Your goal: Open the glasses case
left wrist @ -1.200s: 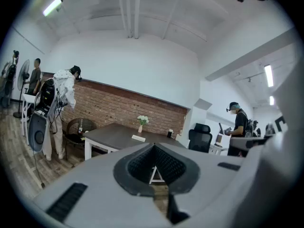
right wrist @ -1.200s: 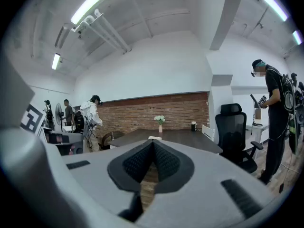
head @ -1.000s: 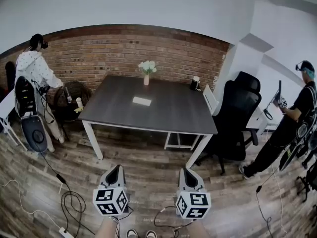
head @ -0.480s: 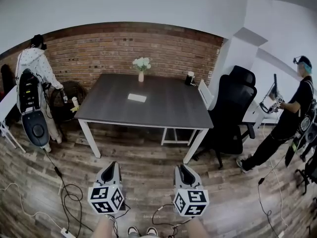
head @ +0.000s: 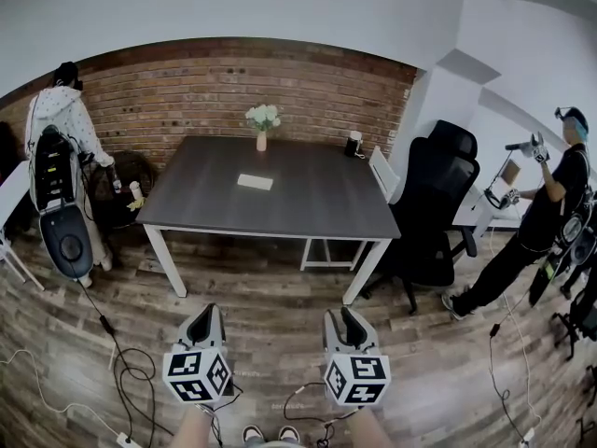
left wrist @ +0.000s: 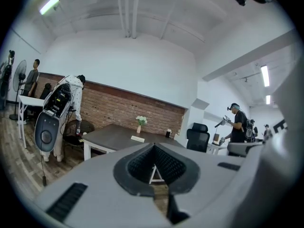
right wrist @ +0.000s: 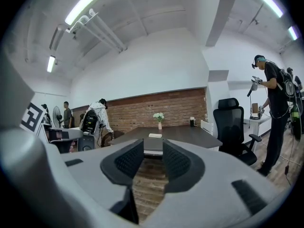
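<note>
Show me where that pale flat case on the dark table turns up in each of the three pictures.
Head view: the pale case lies on the dark table, left of its middle, upper centre of the picture.
Left gripper view: the pale case is small, just left of the picture's centre.
Right gripper view: the pale case is small, near the picture's centre.
Shared landmark: the vase of white flowers, just behind it in all three.

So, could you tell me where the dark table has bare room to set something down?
The near half of the table is bare, from the glasses case to the front edge, and the right side too. The far edge is crowded: a vase of flowers and a dark container stand there.
</note>
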Tool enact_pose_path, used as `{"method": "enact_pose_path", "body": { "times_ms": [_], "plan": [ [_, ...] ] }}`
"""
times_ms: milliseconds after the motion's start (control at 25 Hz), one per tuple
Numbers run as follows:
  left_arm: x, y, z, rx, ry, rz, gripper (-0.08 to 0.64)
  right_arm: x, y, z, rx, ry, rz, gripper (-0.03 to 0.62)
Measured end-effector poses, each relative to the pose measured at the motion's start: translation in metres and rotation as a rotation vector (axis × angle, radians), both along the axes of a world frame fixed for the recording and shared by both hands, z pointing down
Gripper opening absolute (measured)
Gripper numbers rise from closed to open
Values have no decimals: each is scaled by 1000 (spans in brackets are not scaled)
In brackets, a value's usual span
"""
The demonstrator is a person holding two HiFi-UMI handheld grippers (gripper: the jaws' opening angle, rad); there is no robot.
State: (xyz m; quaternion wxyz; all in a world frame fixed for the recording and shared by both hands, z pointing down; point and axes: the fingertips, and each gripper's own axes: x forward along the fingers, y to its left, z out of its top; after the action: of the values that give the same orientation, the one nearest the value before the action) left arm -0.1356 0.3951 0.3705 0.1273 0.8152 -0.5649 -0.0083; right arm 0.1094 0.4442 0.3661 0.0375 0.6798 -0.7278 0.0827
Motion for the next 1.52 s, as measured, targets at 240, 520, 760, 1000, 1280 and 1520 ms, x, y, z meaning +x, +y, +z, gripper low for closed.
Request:
{"method": "enact_pose_path", "body": {
  "times_ms": [240, 520, 760, 1000, 1280, 1520],
  "plan": [
    [-21, -17, 6, -2, -3, 16, -5, -16, -13, 6, -5, 1, 19, 118],
    [-38, -39, 22, -30, 13, 22, -5, -26, -27, 16, -21, -8, 48, 84],
    [-32, -75, 33, -52, 18, 29, -5, -24, -63, 24, -40, -17, 38, 74],
    [-10, -134, 38, -55, 15, 7, -5, -2, -126, 29, -44, -20, 6, 74],
    [24, -210, 20, -27, 4, -31, -5, 31, -212, 19, -35, -16, -53, 75],
    [50, -269, 15, -23, 2, -66, -5, 59, -280, 12, -29, -11, -90, 77]
  ]
}}
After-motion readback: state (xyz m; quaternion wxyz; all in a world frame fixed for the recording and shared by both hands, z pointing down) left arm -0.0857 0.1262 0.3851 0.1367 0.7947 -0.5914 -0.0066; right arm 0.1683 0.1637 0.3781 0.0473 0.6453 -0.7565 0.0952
